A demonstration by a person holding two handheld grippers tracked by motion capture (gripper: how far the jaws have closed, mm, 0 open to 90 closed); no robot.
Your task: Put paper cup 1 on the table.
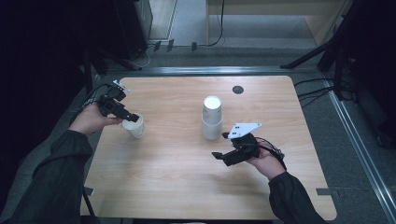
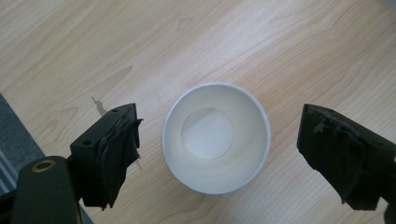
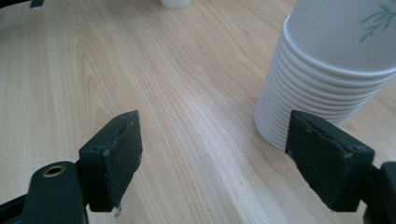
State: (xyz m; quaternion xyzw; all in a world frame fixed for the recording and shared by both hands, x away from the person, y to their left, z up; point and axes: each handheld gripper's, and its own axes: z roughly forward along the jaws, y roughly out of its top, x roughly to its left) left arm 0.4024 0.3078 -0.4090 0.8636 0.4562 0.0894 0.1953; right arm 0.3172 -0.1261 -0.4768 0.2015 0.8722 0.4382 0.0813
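Table: one wooden table (image 1: pixel 177 186), with a dark round disc (image 1: pixel 237 89) near its far edge.
Cup stack: one stack of white paper cups (image 1: pixel 212 117), upside down, near the table's centre. The right gripper view shows its many nested rims (image 3: pixel 299 100) and a green leaf print, which the high view does not resolve; the rims are too many to count with certainty.
Single cup: one white paper cup (image 1: pixel 134 126), upright near the left edge, well apart from the stack. The left gripper view looks straight down into it (image 2: pixel 215 137); the inside is bare.
Grippers: two.
Left gripper: (image 1: pixel 133 118) above the single cup; jaws spread wide on either side of the rim, clear of it (image 2: pixel 219 154).
Right gripper: (image 1: pixel 222 145) just right of the stack; jaws spread, gripping nothing (image 3: pixel 212 154).
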